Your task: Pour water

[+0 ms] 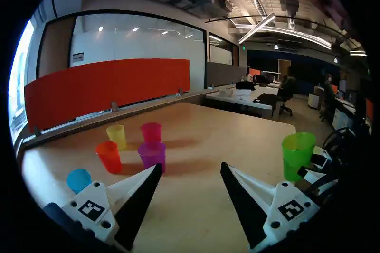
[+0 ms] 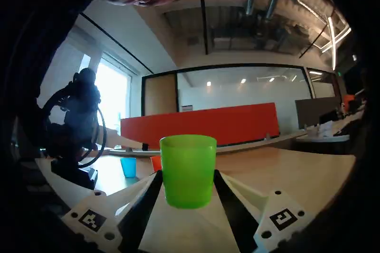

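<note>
The right hand-held gripper (image 2: 187,173) is closed on the green cup (image 2: 187,179), which is gripped upright by both fingers, seemingly just clear of the table (image 2: 294,172). The left hand-held gripper (image 1: 191,166) is held wide open and empty. Well apart from the green cup, a purple cup (image 1: 152,154), red cup (image 1: 109,157), pink cup (image 1: 151,132), yellow cup (image 1: 116,136) and blue cup (image 1: 78,179) are clustered on the table.

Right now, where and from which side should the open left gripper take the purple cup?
Take the purple cup by its side wall, just below the rim, the left gripper coming level from the near side. It stands upright and widens upward, so it should not slip. The orange cup stands close beside it: open no wider than needed.
</note>
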Available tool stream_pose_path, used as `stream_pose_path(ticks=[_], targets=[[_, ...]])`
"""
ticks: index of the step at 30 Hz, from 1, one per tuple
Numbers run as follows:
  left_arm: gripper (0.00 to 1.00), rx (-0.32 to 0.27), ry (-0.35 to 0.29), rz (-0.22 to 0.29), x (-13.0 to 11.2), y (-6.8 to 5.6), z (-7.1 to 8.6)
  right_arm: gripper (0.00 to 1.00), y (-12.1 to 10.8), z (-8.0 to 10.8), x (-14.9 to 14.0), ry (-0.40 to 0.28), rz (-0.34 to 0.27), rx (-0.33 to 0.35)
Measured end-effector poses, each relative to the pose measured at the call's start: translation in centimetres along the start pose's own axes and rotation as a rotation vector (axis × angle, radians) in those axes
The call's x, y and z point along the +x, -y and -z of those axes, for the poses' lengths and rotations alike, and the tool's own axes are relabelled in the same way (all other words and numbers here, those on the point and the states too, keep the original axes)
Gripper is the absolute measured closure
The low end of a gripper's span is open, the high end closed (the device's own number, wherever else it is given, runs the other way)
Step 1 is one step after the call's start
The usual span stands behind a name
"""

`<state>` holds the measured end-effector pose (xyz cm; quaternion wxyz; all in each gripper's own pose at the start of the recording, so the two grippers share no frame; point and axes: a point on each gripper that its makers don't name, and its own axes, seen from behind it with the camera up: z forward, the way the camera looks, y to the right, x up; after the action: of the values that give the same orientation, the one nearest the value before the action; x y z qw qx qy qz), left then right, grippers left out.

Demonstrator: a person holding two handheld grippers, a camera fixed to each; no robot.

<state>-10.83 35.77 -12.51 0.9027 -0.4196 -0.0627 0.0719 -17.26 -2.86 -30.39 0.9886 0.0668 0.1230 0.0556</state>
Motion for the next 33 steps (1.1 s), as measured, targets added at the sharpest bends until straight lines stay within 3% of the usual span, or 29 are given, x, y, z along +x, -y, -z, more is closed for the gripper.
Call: stream_pose_path(ticks=[14, 33], targets=[[0.08, 0.028, 0.017, -0.004, -2.0, 0.4, 1.6, 0.19, 0.2, 1.0, -5.6, 0.082, 0.015, 0.016], [0.08, 0.057, 0.025, 0.017, -2.6, 0.9, 2.9, 0.19, -0.4, 2.8, -7.4, 0.149, 0.021, 0.008]])
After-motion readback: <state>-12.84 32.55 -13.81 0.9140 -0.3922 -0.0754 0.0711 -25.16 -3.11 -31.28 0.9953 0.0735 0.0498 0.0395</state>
